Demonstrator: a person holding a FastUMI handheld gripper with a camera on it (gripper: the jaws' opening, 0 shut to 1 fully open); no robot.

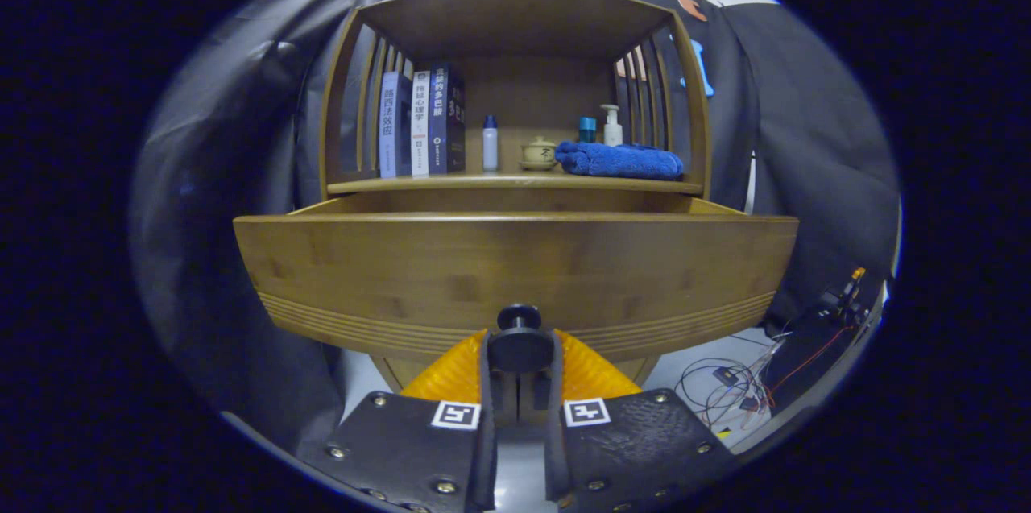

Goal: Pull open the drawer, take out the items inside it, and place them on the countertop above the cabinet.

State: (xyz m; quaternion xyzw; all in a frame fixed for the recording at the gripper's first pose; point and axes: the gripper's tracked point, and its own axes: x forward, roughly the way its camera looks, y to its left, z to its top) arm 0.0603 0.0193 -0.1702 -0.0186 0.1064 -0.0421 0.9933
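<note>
While the drawer (515,271) sits pulled out at mid-frame, its wide wooden front faces the camera and hides whatever's inside, so contents can't be told from this angle. Its round dark knob (519,332) is at lower centre, pinched between the gripper (519,352) fingers, which stand narrow w/ both pressing its sides. Just above the drawer's top edge is the cabinet's countertop (515,184), a wooden shelf w/ slatted side walls and a roof board over it. On it, upper left of centre, three books (420,125) stand upright, spines out, touching one another. Right of them, apart, a small white bottle w/ blue cap (490,142) stands upright. Next, near centre, a small lidded cup on a saucer (539,152). Right of that lies a folded blue towel (619,160), reaching almost to the right slats. Behind the towel stand a blue-topped container (587,129) and a white pump bottle (612,125), side by side. Lower right of frame, on the floor past the cabinet, loose wires (729,380) and some dark electronic gear (817,336).
</note>
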